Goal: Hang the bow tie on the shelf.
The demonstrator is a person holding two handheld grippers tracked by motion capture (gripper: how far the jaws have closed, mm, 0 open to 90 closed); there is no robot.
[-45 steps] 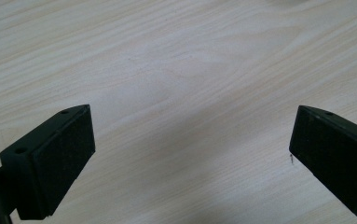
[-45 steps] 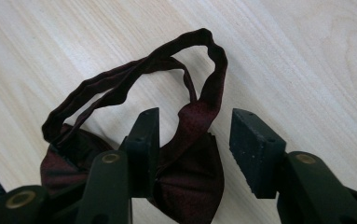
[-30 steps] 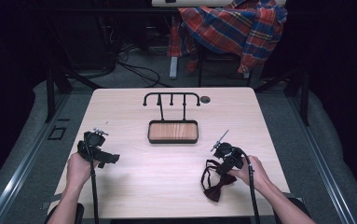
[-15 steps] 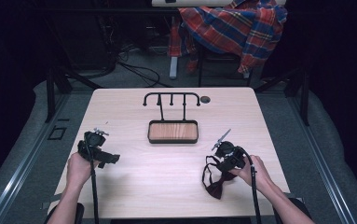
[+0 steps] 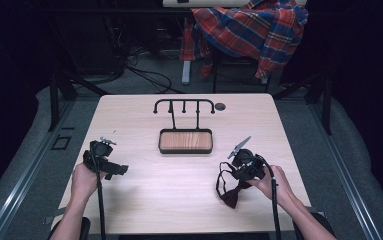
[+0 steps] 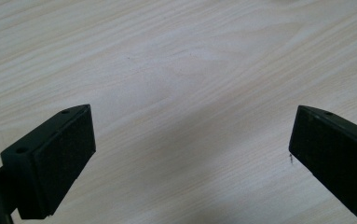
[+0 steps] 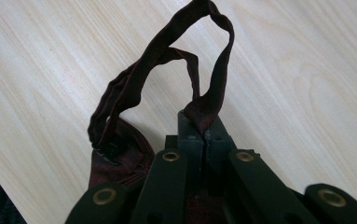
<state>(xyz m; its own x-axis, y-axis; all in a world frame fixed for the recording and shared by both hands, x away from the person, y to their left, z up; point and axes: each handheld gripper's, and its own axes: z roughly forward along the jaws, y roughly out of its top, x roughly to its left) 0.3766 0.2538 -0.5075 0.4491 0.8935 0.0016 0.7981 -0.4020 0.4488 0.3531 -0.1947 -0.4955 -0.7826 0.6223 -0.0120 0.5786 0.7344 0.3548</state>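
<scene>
A dark red bow tie (image 5: 228, 193) with a thin neck strap lies near the table's front right. My right gripper (image 5: 233, 174) is shut on the strap. In the right gripper view the jaws (image 7: 205, 125) meet on the strap, which loops up beyond the tips. The bow tie's body (image 7: 120, 163) hangs to the left, low over the wood. My left gripper (image 5: 110, 167) is at the front left, pointing down at bare table. Its jaws (image 6: 190, 154) stand wide open with nothing between them.
A black hanger stand (image 5: 184, 106) rises from a wooden tray base (image 5: 185, 141) at the table's middle. A small dark round hole (image 5: 220, 106) sits behind it. A plaid shirt (image 5: 251, 27) is draped over a chair beyond the far edge.
My right gripper has risen slightly with the strap in it, drawing the bow tie up. The left gripper has stayed where it was.
</scene>
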